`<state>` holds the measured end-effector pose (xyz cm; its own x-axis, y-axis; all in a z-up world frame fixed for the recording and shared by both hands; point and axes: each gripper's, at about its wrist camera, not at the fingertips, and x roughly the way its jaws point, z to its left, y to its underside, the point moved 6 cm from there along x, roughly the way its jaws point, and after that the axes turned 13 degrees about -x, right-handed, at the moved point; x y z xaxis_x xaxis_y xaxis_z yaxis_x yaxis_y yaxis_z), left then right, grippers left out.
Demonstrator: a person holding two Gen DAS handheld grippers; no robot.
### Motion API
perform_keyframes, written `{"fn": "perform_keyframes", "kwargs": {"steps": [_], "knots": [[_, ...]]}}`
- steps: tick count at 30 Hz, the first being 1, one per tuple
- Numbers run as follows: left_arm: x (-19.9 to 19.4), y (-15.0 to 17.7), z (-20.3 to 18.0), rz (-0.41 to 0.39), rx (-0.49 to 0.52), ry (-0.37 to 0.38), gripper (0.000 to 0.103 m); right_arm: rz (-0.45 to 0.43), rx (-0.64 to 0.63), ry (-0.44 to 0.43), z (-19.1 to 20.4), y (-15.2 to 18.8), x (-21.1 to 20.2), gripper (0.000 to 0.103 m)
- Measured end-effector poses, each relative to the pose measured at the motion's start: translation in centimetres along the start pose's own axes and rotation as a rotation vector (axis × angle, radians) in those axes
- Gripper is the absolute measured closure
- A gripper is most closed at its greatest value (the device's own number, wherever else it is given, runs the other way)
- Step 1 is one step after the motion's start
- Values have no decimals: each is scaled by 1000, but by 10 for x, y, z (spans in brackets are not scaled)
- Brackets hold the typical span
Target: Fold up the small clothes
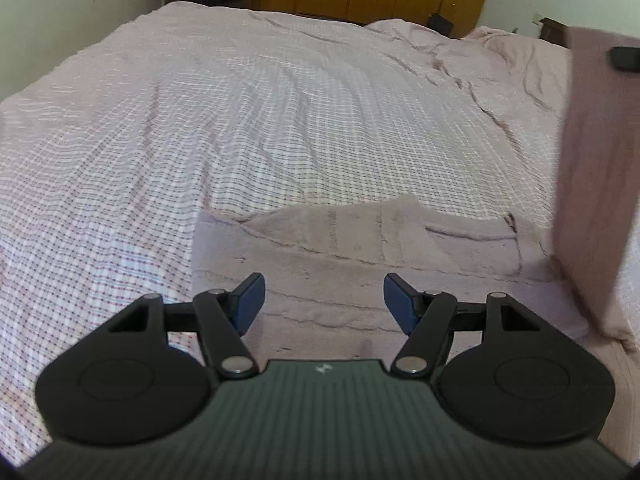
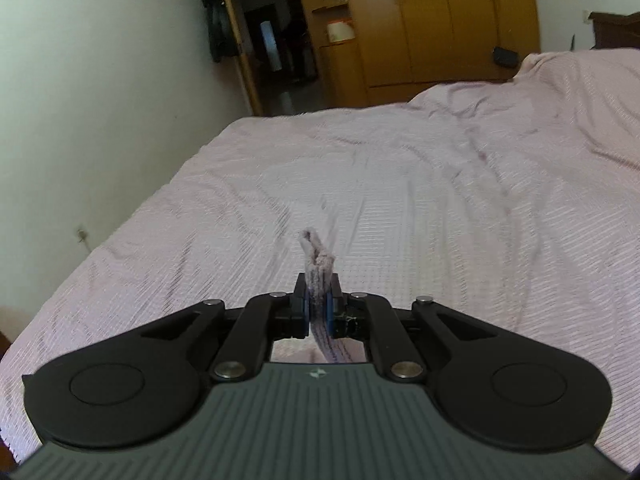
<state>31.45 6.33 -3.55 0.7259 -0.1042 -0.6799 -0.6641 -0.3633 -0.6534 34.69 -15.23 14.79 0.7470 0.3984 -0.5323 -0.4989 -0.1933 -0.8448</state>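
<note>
The right hand-held gripper (image 2: 317,312) pinched the pink garment (image 1: 360,264) above the bed (image 1: 280,120); the left hand-held gripper (image 1: 324,300) hovered with jaws apart

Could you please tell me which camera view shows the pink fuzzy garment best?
The left wrist view: the pink fuzzy garment lies spread on the bed, one side lifted. The right wrist view shows only a pinched edge in the right gripper.

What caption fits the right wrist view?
Right gripper pinches a fuzzy pink cloth above the checked bedsheet.
</note>
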Motion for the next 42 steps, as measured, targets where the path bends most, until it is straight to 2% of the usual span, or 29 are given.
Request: {"fn": "perform_keyframes", "kwargs": {"steps": [2,10,15,19,20,21,26,27,34,42], "knots": [[-1,2,0,2,3,13,36,22,9,-27,15,15,16,95],[6,8,24,36,-27,-38,36,186,-16,-118,91,98,102,95],[8,10,37,61,-41,-58,36,279,-22,-170,124,135,139,93],[14,14,35,81,-3,-78,35,321,3,-197,127,151,153,82],[15,16,34,77,6,-81,35,323,30,-221,128,154,153,74],[15,17,32,74,14,-85,36,319,51,-245,127,156,154,55],[15,19,32,71,33,-93,35,298,118,-319,126,156,150,26],[14,18,33,70,28,-91,35,293,117,-323,127,157,147,22],[6,26,37,80,4,-78,34,269,89,-329,124,155,112,21],[-26,51,30,85,19,-116,34,219,86,-291,83,172,47,21]]}}
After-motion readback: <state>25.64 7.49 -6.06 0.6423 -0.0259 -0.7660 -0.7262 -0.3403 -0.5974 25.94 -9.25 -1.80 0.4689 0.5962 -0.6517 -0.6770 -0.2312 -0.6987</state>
